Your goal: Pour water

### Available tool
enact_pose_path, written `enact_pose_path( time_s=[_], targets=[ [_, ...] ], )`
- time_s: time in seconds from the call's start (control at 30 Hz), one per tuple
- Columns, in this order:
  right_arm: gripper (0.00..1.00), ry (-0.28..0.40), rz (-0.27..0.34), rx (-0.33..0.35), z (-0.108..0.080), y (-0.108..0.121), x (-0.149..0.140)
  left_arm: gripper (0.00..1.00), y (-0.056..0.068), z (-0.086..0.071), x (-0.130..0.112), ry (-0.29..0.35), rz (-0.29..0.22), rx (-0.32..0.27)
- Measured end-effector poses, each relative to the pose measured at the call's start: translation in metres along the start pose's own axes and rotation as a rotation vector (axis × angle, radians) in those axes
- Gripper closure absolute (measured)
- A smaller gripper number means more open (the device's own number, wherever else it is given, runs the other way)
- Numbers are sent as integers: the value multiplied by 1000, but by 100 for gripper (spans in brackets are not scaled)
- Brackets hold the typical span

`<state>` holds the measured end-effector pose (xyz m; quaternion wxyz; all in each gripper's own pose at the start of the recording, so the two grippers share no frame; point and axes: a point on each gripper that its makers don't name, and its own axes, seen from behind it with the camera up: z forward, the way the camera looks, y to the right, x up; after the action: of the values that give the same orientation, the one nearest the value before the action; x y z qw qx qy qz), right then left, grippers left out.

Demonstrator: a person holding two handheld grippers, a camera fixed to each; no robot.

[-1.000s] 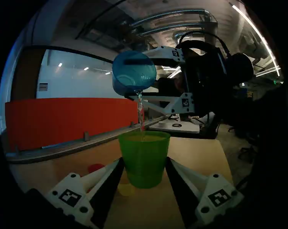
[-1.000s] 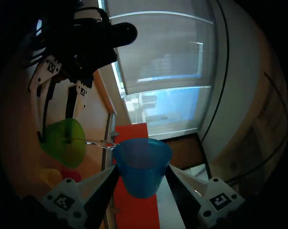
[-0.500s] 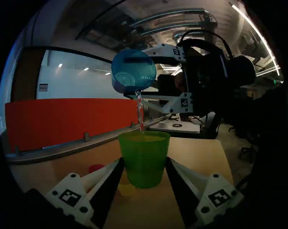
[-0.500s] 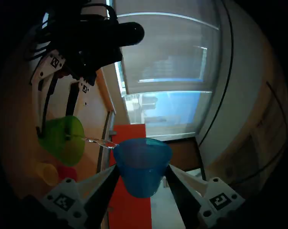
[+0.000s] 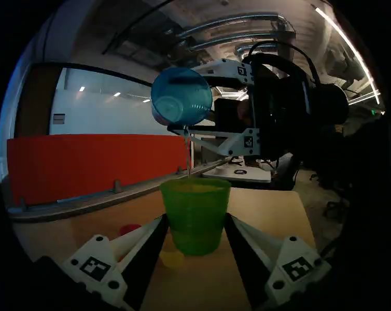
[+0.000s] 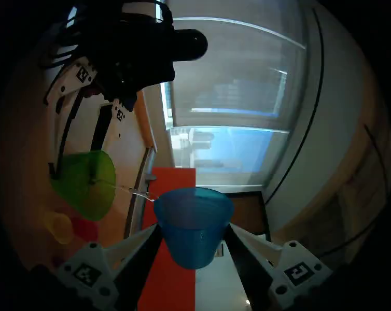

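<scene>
Pouring water, blue cup into green cup.
I've got the L gripper (image 5: 195, 228) clamped on the green cup (image 5: 195, 205), both fingers against its sides, cup upright. R gripper (image 6: 194, 233) grips the blue cup (image 6: 194, 220), which is tipped rim-down directly above the green cup. A thin stream of water (image 5: 187, 153) runs from its lip into the green cup's mouth. I see a red cup (image 5: 129, 228) and a yellow cup (image 5: 169, 256) just left of the green cup on the wooden table (image 5: 268, 207), w/ an orange partition (image 5: 92, 160) behind it.

Dim, backlit frames; ceiling strip glare, fisheye-warped edges.
</scene>
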<state>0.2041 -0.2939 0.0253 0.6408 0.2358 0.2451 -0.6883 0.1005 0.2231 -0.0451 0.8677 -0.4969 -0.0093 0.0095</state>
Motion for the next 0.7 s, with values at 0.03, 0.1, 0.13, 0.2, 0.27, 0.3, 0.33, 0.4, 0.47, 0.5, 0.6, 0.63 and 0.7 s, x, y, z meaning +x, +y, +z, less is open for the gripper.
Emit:
enact_pose_path(
  time_s=[0.03,0.1,0.13,0.2,0.27,0.3,0.33,0.4,0.47,0.5,0.6,0.63,0.7],
  targets=[
    [15,0,-8,-1,0,0,0,23,0,0,0,0,-1,0],
    [15,-1,-20,-2,0,0,1,23,-1,0,0,1,-3,1],
    [15,-1,-27,-2,0,1,1,23,-1,0,0,2,-4,1],
    [16,-2,-38,-3,0,1,1,23,-1,0,1,2,-4,1],
    [15,-3,-50,-3,0,1,2,23,-1,-1,2,3,-5,1],
    [15,-4,-56,-3,0,1,2,23,-1,0,2,3,-6,1],
    [15,-5,-63,-3,0,1,2,23,-1,0,2,4,-7,2],
    [16,-6,-76,-4,-1,1,3,23,-2,0,1,5,-10,2],
    [16,-5,-88,-6,-1,2,4,23,-2,0,1,5,-14,2],
    [16,-6,-94,-7,-2,2,5,23,-2,0,1,5,-15,3],
    [16,-9,-110,-9,-2,2,4,23,-2,-1,1,6,-16,4],
    [16,-10,-113,-9,-2,2,4,23,-2,-1,1,6,-17,4],
    [15,-11,-114,-8,-2,1,3,23,-2,-1,1,6,-17,3]
  ],
)
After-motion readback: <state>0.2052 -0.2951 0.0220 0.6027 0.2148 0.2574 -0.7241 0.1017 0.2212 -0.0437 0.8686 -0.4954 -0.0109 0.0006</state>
